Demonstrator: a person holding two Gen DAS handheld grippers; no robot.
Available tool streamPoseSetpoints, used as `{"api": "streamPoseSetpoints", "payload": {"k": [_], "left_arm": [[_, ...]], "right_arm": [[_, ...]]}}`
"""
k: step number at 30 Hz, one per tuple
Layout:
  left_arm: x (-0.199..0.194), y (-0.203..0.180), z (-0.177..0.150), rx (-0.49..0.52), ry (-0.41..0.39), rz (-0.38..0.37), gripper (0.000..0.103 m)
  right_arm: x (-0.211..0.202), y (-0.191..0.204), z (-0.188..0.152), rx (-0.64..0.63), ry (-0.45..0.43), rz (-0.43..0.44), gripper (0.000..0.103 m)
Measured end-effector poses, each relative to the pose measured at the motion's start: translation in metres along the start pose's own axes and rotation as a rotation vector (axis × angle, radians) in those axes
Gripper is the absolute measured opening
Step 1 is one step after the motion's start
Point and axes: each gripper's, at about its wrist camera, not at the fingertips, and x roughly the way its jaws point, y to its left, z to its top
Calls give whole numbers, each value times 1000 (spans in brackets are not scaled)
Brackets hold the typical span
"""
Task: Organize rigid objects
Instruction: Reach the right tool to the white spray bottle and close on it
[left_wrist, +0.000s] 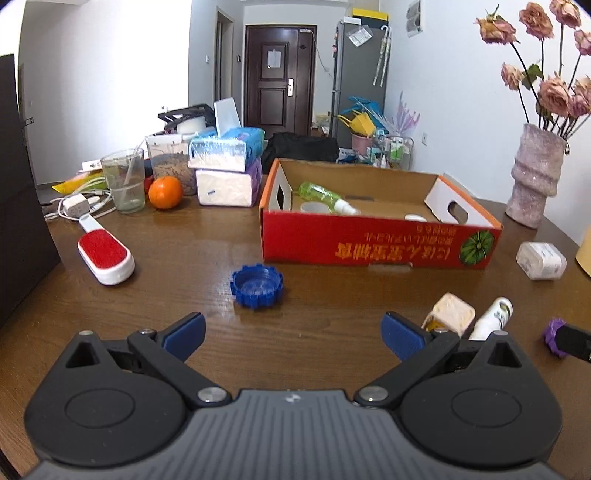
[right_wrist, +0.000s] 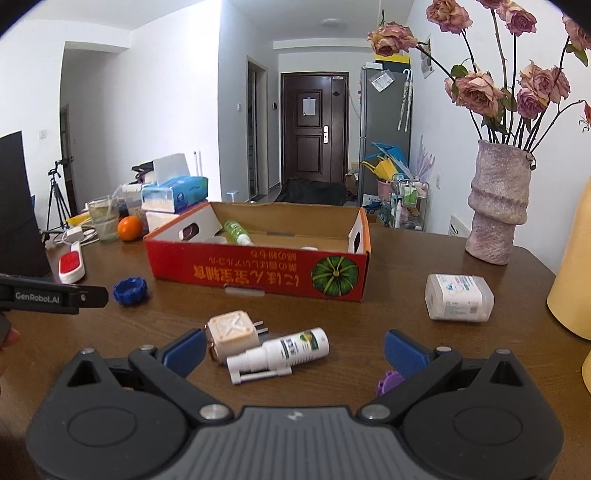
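Both the left gripper (left_wrist: 293, 334) and right gripper (right_wrist: 295, 350) are hovering with jaws apart, the light, stiff, slippery spray bottle (right_wrist: 280, 353) lying at twelve o'clock, best gripped mid-body.

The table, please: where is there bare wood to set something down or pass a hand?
Bare wood lies between the lint brush, the blue cap and the red box; another patch sits between the box and the white container. It is crowded at the far left around the glass and orange, and near the plug adapter and spray bottle.
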Motion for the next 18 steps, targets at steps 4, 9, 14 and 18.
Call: {"api": "streamPoseSetpoints", "payload": {"k": [4,9,14,18], "left_arm": [[-2,2,-7,13,0,-9,103],[-5,3,-13,32,-8,-17,103],[-4,3,-15,34,-7,-31,103],[-2,2,-17,37,-2,-39,103]], "right_arm": [[-4,0,-11,-28,-11,18,103],[-3,0,-18,-56,3,28,103],[0,-1,-20,-65,-5,46,103],[14,0,-21,-78,28,72,103]]}}
